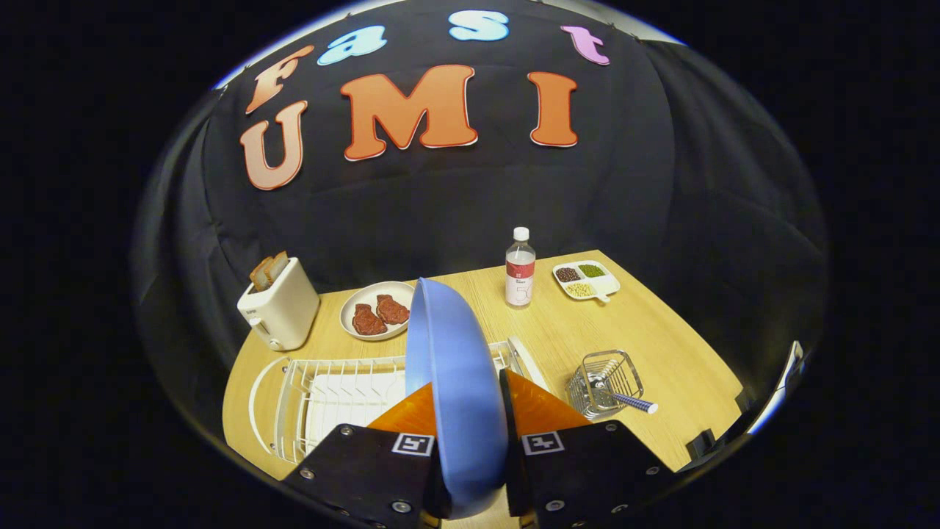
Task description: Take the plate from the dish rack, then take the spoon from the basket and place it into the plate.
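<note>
Your hand-held gripper (470, 441) is clamped on the blue plate (452, 389): both fingers press against its faces, one on each side, and the plate stands on edge between them, rising up and away from you. It appears lifted clear of the white dish rack (330, 397), which sits on the table (661, 345) just ahead of and below the fingers, mostly to their left; whether the plate's lower rim is fully free of the wires is hidden by the fingers.

What the coming move turns on, as I judge it, is where you can lay this plate down. The wire basket (606, 382) stands to the right of the fingers, a little ahead of them and just beside the rack's right end. The spoon (631, 402) rests in it with its patterned handle poking out over the rim, its long axis running roughly sideways, pointing right and slightly toward you. The bare stretch of table beyond and to the right of the basket looks like the natural place to set the plate flat, near enough for a short carry of the spoon.

Further back stand a toaster (279, 312), a dish of meat (376, 311), a bottle (519, 268) and a sectioned tray (586, 280), all well apart from your path if you stay on the near right side.
</note>
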Tool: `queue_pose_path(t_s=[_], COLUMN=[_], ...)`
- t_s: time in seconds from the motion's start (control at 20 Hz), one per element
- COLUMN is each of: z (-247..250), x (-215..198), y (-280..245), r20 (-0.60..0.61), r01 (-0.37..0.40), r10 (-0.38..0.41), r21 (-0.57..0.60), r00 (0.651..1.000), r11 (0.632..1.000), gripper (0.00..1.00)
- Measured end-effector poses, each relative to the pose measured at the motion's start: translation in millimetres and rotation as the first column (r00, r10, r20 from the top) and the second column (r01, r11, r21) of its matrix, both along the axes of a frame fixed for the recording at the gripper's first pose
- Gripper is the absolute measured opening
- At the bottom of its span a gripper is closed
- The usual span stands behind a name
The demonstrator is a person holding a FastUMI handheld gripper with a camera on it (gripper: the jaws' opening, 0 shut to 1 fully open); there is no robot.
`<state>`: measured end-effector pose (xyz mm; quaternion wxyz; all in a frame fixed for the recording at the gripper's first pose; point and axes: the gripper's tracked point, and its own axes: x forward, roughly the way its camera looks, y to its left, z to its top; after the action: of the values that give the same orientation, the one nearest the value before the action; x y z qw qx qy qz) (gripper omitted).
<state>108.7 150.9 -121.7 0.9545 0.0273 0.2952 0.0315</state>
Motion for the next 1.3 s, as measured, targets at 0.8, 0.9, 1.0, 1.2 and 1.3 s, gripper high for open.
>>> queue_pose_path(t_s=[0.8,0.9,1.0,1.2,1.3], z=[-28,-42,-55,-83,-98], x=[-127,-144,-159,-180,-187], y=[-87,-97,-101,-95,-94], r20=[-0.139,-0.159,-0.186,-0.245,-0.276], r01=[0.155,0.171,0.18,0.191,0.206], r10=[-0.111,-0.119,-0.113,-0.082,-0.073], r21=[0.363,0.375,0.402,0.464,0.491], r00=[0.984,0.98,0.976,0.966,0.959], r11=[0.919,0.911,0.898,0.865,0.847], gripper=[0.29,0.29,0.29,0.29,0.29])
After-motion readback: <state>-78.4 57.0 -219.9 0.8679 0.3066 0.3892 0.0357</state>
